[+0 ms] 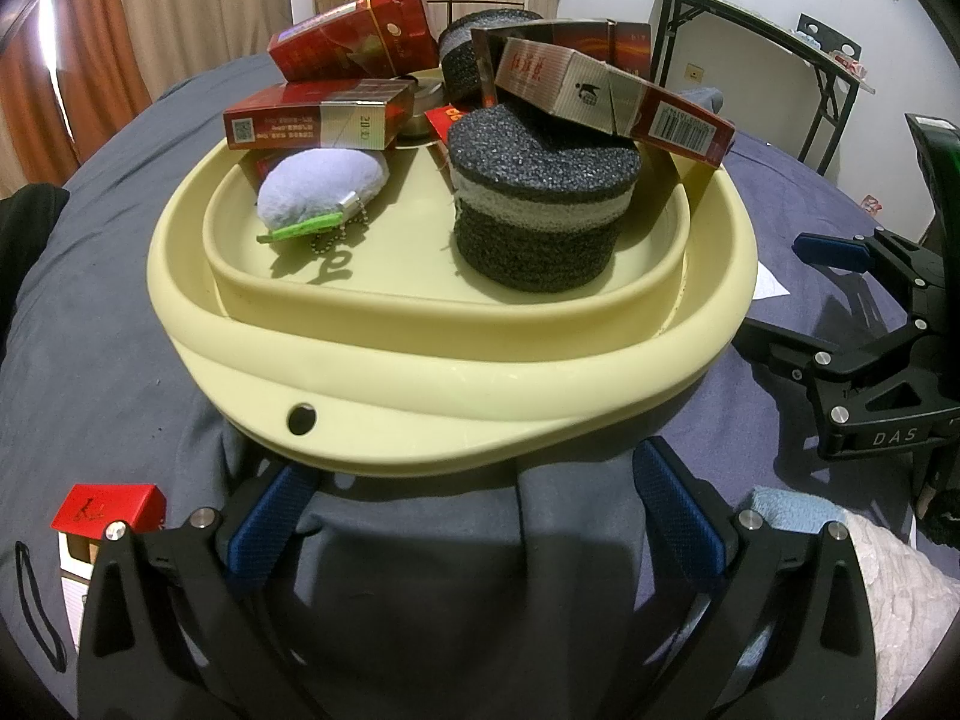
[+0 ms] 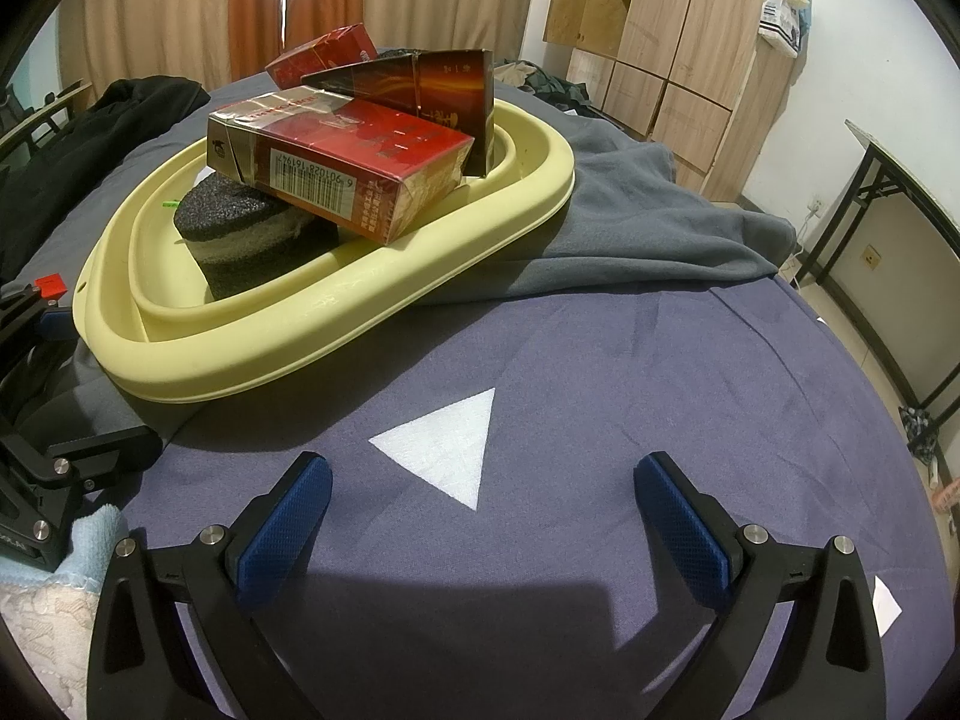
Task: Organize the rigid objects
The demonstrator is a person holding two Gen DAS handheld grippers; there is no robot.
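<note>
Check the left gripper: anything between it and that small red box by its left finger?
Nothing visible blocks it. The small red box sits on the grey cloth beside the left gripper, just outside its left finger, with only bare cloth between. The yellow basin lies ahead, not on that line. The jaws stand open and empty.

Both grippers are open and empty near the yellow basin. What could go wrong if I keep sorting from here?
1. The barcode box lies tilted on the dark sponge, overhanging it; a nudge could slide it off.
2. The yellow basin sits on rumpled grey cloth, so pushing its rim may tip it.
3. The left hand-held gripper nearly touches the basin; the right hand-held gripper is over bare sheet.
</note>
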